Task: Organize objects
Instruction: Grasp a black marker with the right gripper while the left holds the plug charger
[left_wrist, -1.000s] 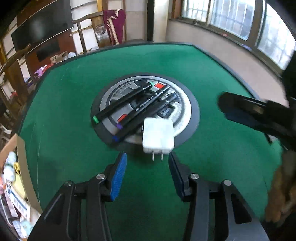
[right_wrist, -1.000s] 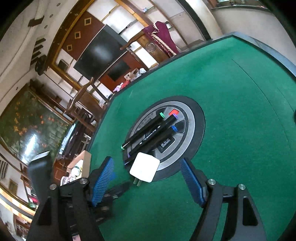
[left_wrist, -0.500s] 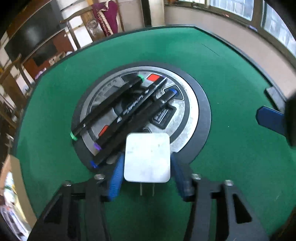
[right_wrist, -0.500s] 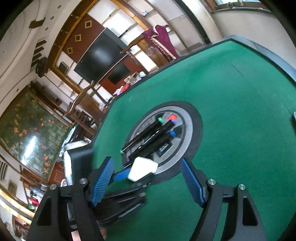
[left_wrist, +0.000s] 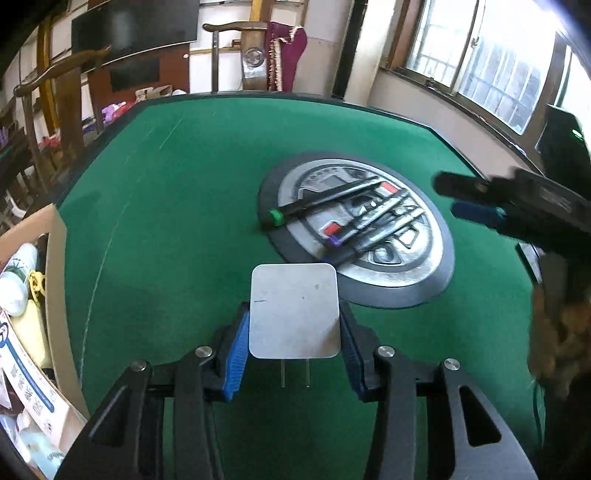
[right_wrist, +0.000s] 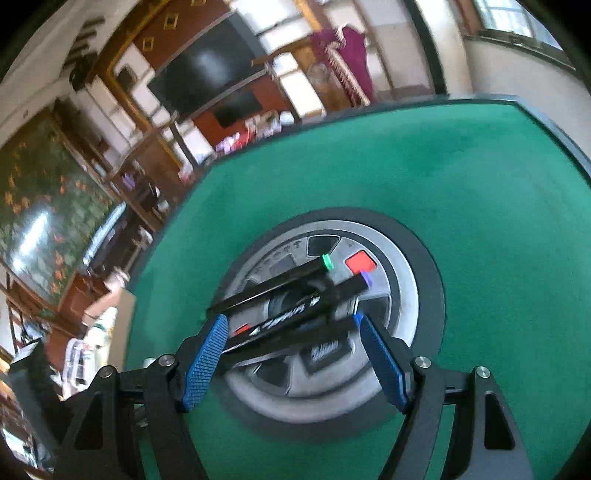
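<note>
Lifted off the round control panel (left_wrist: 402, 284), the white charger (left_wrist: 294, 311) now sits clamped between the left hand-held gripper's (left_wrist: 294, 332) blue pads, just beside the panel above the green desk (left_wrist: 166, 206). Right hand-held gripper (right_wrist: 295, 354) hangs wide open over three markers (right_wrist: 280, 306) on the panel, holding nothing. Likely next: close on one marker.

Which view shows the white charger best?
The left wrist view: the white charger fills the foreground, clamped between the left gripper pads, prongs pointing toward the camera. The right wrist view does not show it.
</note>
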